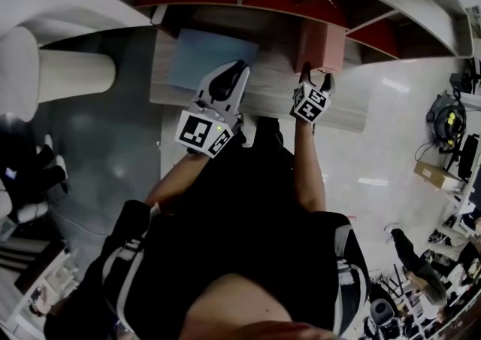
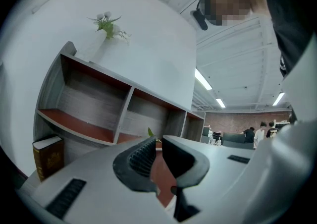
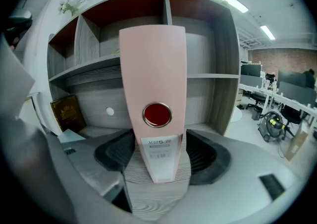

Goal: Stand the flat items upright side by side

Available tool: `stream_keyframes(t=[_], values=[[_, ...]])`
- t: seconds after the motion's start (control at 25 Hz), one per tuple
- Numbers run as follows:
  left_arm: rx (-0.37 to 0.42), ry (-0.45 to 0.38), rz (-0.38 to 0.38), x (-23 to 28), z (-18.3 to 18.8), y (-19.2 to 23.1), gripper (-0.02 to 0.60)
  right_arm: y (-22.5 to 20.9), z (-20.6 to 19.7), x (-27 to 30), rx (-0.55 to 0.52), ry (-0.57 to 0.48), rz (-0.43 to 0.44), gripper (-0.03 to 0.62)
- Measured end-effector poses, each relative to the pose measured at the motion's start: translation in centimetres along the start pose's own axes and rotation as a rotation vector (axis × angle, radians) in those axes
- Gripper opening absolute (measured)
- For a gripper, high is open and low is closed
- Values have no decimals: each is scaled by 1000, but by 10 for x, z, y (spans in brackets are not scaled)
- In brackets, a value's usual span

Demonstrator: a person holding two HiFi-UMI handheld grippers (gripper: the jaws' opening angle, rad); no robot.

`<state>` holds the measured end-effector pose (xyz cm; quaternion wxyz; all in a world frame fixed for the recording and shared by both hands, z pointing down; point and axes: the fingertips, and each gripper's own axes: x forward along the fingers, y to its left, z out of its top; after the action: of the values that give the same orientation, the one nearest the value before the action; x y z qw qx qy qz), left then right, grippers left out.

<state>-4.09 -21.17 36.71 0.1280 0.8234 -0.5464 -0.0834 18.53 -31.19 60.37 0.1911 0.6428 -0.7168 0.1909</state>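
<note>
Left gripper [image 2: 157,156] pressed together, empty. Blue folder [image 1: 210,56] lies flat just ahead of it. Right gripper [image 3: 158,158] spread, pink binder [image 3: 153,69] upright between its jaws, apparently not squeezed. Risk: binder stands with nothing beside it and could topple if a jaw clips it on withdrawal.

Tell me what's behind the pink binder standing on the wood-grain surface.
Behind the pink binder stands the shelf unit. Its open compartments, a vertical divider and grey wood-grain back panels show around the binder. The strip directly behind the binder is covered, so anything there cannot be seen.
</note>
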Motion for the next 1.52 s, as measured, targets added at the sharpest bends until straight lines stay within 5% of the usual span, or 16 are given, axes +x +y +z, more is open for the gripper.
stream_keyframes(t=[0.36,0.6,0.84,1.52], values=[[-5,-34,-2,-53,10,11,55,23,20,-74,-6,-97,0,324],[-9,-39,-18,-88,5,8,55,52,41,-145,-8,-203,54,107],[-13,-47,15,-124,2,2,55,82,42,-182,-33,-204,141,40],[30,-20,303,-251,-23,-28,55,145,10,-264,-112,-215,450,26]])
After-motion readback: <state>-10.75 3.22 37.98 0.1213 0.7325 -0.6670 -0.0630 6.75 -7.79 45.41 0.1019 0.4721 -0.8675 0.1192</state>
